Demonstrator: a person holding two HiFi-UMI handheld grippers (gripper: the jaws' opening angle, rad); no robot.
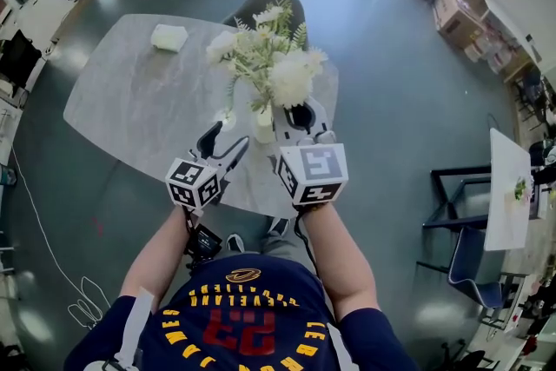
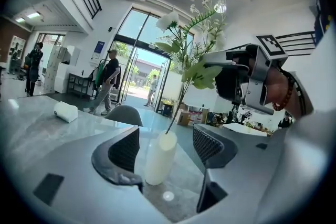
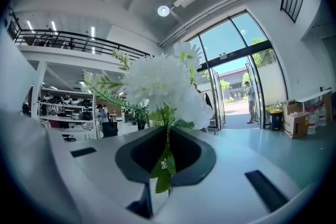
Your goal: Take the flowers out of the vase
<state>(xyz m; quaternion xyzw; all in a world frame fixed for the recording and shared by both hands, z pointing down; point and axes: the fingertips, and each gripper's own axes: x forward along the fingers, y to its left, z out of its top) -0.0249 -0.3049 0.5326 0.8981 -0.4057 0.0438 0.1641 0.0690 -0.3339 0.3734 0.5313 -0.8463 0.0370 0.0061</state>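
Right gripper view: flower stems (image 3: 168,134) clamped between right tongs (image 3: 167,153)

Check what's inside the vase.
One thin green stem rises from the mouth of the vase up to the flowers. The opaque white wall hides how deep it goes and whether anything else is inside.

Pale grey marble-patterned rounded tabletop (image 1: 130,109): one white folded cloth pad (image 1: 168,37) near its far edge. Dark grey shell chair (image 1: 252,3) stands at the table's far side. Brown cardboard boxes (image 1: 456,9) sit by the right wall. Thin white cable (image 1: 52,248) lies on the grey-green polished floor (image 1: 391,100).
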